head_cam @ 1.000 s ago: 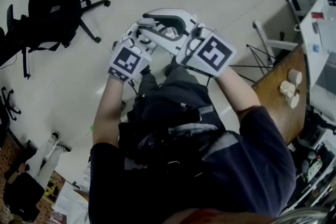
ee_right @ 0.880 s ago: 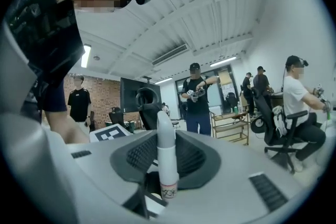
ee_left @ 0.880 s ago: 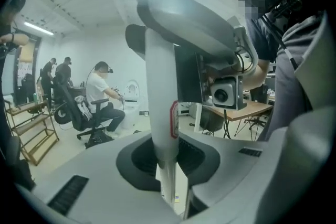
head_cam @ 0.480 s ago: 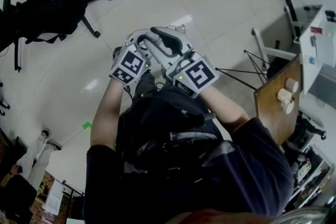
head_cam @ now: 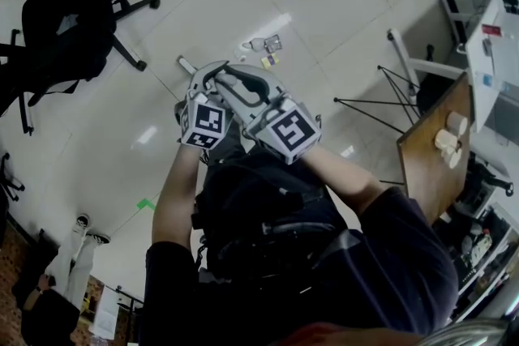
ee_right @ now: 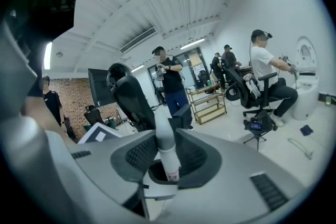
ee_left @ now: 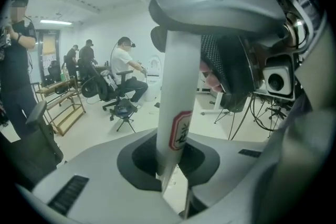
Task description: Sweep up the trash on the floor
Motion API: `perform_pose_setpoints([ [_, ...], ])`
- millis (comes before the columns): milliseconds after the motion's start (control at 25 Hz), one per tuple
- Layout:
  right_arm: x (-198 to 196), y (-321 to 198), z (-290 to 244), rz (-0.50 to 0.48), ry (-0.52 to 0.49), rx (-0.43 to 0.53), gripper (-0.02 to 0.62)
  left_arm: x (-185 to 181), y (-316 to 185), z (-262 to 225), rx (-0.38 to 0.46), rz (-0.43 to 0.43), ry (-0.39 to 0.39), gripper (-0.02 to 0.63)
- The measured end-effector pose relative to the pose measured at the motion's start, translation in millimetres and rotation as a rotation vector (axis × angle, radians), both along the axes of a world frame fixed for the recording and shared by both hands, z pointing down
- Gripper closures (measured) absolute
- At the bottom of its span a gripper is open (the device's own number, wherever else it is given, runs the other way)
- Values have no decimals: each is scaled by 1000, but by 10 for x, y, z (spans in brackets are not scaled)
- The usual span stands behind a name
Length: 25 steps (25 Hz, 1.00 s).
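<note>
Comes down low, closer to the floor (head_cam: 340,12) than a moment ago, both hands dropping together. Brings the trash (head_cam: 263,46) into view, not seen a moment ago: a small pile of little bits, a clear wrapper and some yellow scraps. Means the sweeping can likely start soon, though not begun yet.

Squeezes the left gripper (ee_left: 170,168) tight on a white stick (ee_left: 176,107) with a red-edged sticker. Squeezes the right gripper (ee_right: 165,173) on the same white stick, near its rounded end. Looks like the broom's handle, held by two grippers close together. Shows no brush end in any view.

Finds the trash on the floor just past the gripper tips in the head view, up and a bit to the right of them, touching nothing held. Probably needs the brush end brought behind that pile, then a push across it. Could scatter the light bits with too hard a swing, so a slow, low stroke seems best. Leaves the pile well apart from the black chair (head_cam: 73,4) and the wooden table (head_cam: 434,142).
</note>
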State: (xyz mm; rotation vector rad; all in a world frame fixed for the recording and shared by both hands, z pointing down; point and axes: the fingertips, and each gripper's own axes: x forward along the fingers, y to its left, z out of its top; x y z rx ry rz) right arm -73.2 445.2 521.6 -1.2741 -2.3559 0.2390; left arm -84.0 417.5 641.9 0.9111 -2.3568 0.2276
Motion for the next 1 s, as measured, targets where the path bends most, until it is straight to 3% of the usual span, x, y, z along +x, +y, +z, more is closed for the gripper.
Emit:
perform_pose_setpoints([
  [400,-451,-1208,173,105,61,37,471,-400,-1193,149,69,-37,14,555],
  [600,-681,-1747,273,123,69,29,472,-605,-1701,237,63,-42,-7,555],
  [1000,-1074,-2286,215,164,13,2,473,-964,-2308,185,95,77,-12,558],
])
